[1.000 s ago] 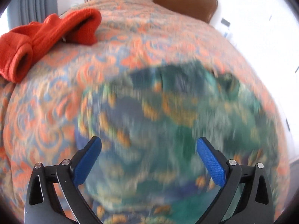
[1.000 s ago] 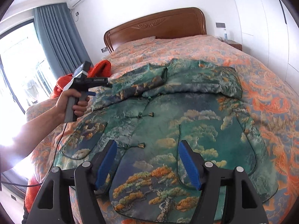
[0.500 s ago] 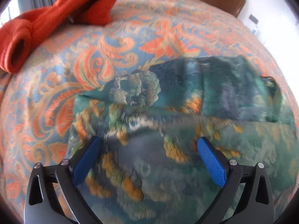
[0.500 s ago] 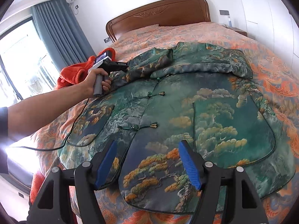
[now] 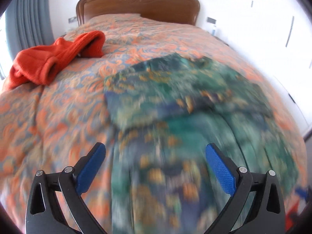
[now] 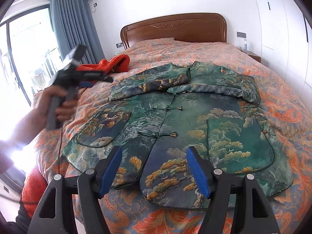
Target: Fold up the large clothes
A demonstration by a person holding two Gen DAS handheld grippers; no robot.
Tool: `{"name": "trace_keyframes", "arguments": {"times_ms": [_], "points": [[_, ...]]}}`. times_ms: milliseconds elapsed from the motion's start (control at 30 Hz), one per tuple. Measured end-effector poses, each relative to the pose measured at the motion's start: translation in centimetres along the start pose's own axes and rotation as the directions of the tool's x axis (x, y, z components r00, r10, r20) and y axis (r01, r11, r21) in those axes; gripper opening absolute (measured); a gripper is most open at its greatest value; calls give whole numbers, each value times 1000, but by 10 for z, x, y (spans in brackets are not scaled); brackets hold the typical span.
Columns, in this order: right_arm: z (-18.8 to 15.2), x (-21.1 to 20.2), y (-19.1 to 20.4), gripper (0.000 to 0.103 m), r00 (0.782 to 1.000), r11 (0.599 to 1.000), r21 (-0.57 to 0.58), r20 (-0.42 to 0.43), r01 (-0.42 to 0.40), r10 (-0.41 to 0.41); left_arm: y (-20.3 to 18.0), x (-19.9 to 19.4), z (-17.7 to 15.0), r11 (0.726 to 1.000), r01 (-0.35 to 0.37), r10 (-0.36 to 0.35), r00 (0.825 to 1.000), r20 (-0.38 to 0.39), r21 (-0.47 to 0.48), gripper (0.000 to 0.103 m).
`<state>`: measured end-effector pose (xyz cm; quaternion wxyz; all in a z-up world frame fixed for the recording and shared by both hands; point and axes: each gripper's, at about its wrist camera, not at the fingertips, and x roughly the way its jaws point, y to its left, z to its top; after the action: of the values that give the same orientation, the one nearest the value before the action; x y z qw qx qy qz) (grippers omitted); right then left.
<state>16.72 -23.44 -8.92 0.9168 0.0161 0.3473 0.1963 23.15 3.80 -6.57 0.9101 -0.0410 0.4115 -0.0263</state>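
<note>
Landmark: a wide bed (image 6: 243, 58) under an orange and blue swirl-patterned bedspread, with a carved brown wooden headboard (image 6: 173, 27) at its far end.
Green jacket: a large green brocade jacket (image 6: 195, 120) printed with pines and clouds lies face up on the near half of the bed, collar toward the headboard, hem toward the foot.
Jacket sleeves: both are folded in across the chest, just below the collar.
Jacket front: closed down the middle with knotted loop fastenings (image 6: 167, 108); a rounded patch pocket (image 6: 101, 130) sits on each side.
Right gripper: the right gripper (image 6: 155, 170) hangs above the hem at the foot of the bed, blue pads well apart, nothing between them, not touching the cloth.
Left gripper: the left gripper (image 5: 156, 167), held in a person's hand (image 6: 58, 105), is off the jacket's left edge, above the bedspread; its own camera shows the pads spread wide and empty.
Blur: the left camera's picture of the jacket is smeared, so cloth detail there cannot be made out.
Red knit: an orange-red knitted garment (image 5: 52, 62) is bunched near the bed's left edge, between the jacket and the headboard, apart from the jacket.
Beyond the bed: grey-blue curtains (image 6: 74, 29) and a bright window stand to the left of the headboard.
</note>
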Motion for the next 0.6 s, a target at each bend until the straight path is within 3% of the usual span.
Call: {"name": "trace_keyframes", "arguments": {"times_ms": [233, 367, 600], "points": [[-11, -20, 19, 70, 1000, 1000, 4, 13, 21, -21, 2, -51, -66, 998, -27, 29, 999, 45, -48, 102], [-14, -24, 25, 71, 999, 999, 2, 5, 49, -49, 1, -67, -82, 995, -21, 28, 997, 74, -96, 102], [-12, -39, 26, 86, 989, 991, -2, 73, 131, -131, 3, -77, -104, 984, -26, 53, 986, 156, -175, 102]]}}
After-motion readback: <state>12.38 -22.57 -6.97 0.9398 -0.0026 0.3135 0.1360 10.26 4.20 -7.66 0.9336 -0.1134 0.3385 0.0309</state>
